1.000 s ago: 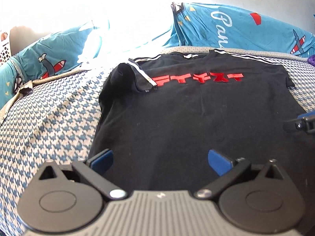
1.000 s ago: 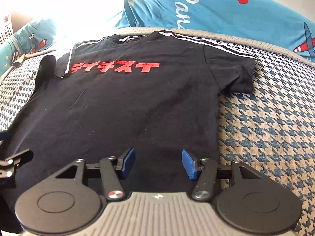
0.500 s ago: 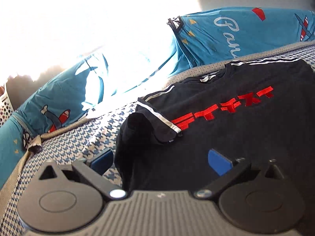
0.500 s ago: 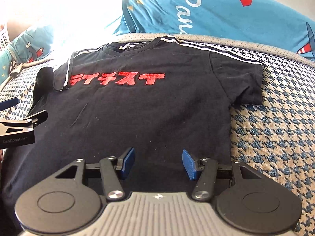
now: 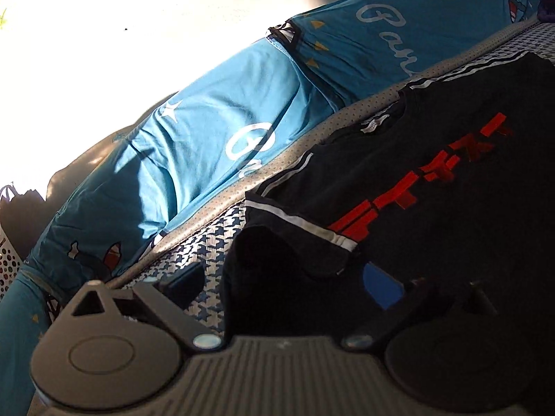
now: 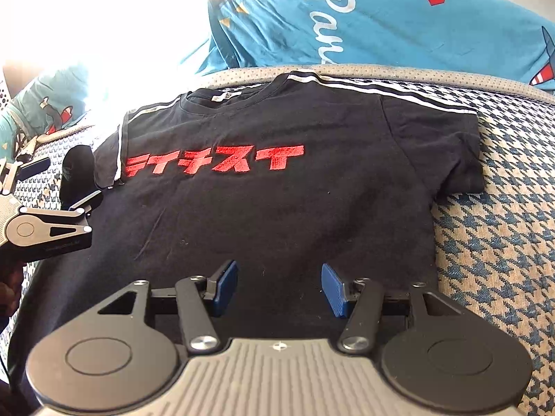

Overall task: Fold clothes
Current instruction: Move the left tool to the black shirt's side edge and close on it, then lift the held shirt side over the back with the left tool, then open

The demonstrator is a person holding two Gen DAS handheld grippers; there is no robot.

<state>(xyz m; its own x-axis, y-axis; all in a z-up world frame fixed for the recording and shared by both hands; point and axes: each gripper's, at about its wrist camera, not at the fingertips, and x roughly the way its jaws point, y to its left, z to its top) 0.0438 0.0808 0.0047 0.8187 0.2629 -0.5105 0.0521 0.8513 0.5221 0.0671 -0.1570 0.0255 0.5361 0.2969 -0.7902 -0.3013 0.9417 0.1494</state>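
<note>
Lying flat on the houndstooth bed (image 6: 503, 242) for folding, the black T-shirt (image 6: 277, 208) is waiting as the released left hand-held gripper (image 5: 281, 284) is nearing its crumpled sleeve (image 5: 295, 246) and the released right hand-held gripper (image 6: 279, 286) is hovering over its hem.

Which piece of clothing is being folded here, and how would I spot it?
Look at the blue-and-cream houndstooth bed cover, in front of the turquoise pillows. The black T-shirt lies spread on it, chest up. Red block lettering and white shoulder stripes mark it out; one sleeve is folded in.
</note>
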